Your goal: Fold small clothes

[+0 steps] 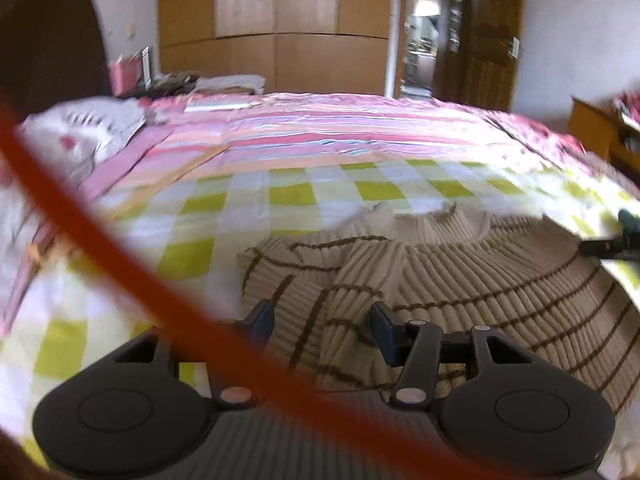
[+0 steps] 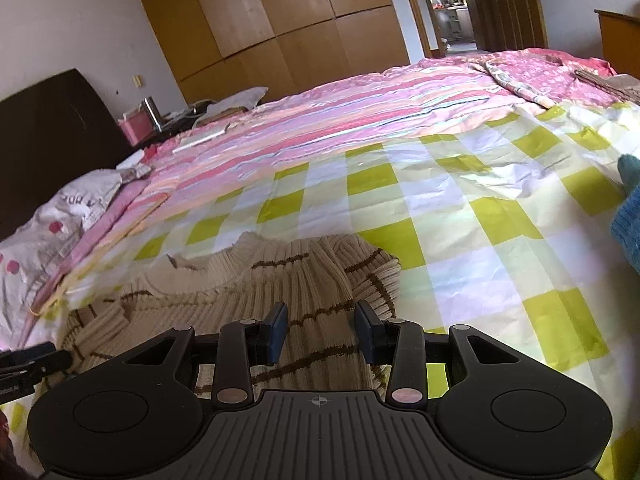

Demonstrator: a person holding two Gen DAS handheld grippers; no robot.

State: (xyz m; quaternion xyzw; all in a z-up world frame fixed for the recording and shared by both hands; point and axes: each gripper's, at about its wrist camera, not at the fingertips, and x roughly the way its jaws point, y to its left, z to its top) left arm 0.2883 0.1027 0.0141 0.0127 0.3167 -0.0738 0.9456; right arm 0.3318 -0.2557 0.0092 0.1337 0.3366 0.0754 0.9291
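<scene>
Left wrist view: left gripper (image 1: 322,330) fingers apart over cream ribbed-knit sweater with brown stripes (image 1: 460,280) on checked bed sheet (image 1: 288,196) | right gripper (image 2: 322,332) likewise apart, nothing clamped | risk: bunched sleeve folds crooked; orange cord (image 1: 120,236) may snag.

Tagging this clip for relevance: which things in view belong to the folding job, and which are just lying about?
Part of the job:
- striped knit sweater
- left gripper, open over it
- right gripper, open over it
- checked cloth beneath

Lying about:
- blue knit item
- pink striped bedding
- pillow
- pink box
</scene>
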